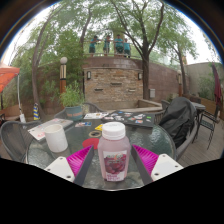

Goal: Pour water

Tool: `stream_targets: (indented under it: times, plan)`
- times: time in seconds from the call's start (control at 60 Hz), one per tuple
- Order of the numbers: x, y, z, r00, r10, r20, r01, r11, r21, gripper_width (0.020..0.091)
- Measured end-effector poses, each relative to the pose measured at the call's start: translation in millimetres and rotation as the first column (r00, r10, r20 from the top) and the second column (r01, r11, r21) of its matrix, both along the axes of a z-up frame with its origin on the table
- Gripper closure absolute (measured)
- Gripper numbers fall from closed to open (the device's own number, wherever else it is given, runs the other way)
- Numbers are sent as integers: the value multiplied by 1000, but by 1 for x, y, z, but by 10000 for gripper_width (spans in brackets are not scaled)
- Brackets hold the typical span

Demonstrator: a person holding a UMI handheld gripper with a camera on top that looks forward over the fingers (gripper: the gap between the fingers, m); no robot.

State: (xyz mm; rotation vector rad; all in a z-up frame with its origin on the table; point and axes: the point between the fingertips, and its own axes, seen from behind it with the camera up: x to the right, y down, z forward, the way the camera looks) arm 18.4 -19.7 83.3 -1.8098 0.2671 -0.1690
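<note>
Outdoors, on a round glass worktop (30,150) in a garden patio, a small clear plastic bottle (114,152) stands upright between the two fingers of the gripper (114,163). The bottle has a white screw cap and a pink and purple label around its middle. The fingers, each with a pink pad (82,161) on its inner face, sit spread to either side of the bottle. Whether the pads actually press on it or leave a narrow gap cannot be told from this view, though the bottle looks to be resting on the glass.

To the gripper's left, a little beyond the fingers and apart from the bottle, stands a white cup (56,137), the likely target for the water. Papers lie farther back on the glass. A black mesh chair (180,120) sits beside the worktop on the right, and a stone wall (112,82) and trees rise behind.

The bottle looks light and thin-walled, so it will probably dent under a hard squeeze, and its smooth sides may slip. The labelled middle seems the best place to hold it. The cap appears still on, which would have to come off before pouring.
</note>
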Motion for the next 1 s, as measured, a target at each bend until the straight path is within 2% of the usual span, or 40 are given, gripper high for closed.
stream_targets:
  times: [0.033, 0.05, 0.067, 0.083, 0.1, 0.133, 0.167, 0.333, 0.433, 0.533, 0.65, 0.7, 0.717, 0.817, 0.917, 1.0]
  plan:
    - [1, 11, -1, 1000, 5, 8, -5, 1000, 17, 276]
    - [2, 16, -2, 1000, 4, 16, -4, 1000, 22, 304]
    - [2, 20, -4, 1000, -3, 27, 2, 1000, 17, 374]
    - [4, 24, -10, 999, -9, 37, 8, 1000, 7, 508]
    - [7, 25, -14, 998, -18, 53, 19, 1000, -10, 609]
    - [9, 26, -5, 997, -30, 72, 29, 999, 25, 609]
    - [14, 28, -10, 996, -48, 78, 47, 999, 22, 642]
    - [10, 33, -19, 1000, -12, 15, 12, 999, -50, 690]
    - [21, 39, 1, 1000, 7, 27, -4, 993, -117, 711]
    - [23, 61, 41, 987, 22, 161, -1, 992, -129, 712]
    - [5, 102, 80, 896, 122, 426, -38, 979, -201, 712]
    - [-12, 120, 90, 820, 177, 544, -49, 969, -242, 712]
    - [-6, 121, 107, 797, 208, 567, -66, 963, -260, 713]
    - [-47, 157, 113, 532, 313, 787, -70, 942, -328, 713]
    - [-80, 182, 103, 109, 410, 906, 24, 910, -414, 714]
    - [-97, 189, 83, -220, 498, 839, 125, 867, -482, 714]
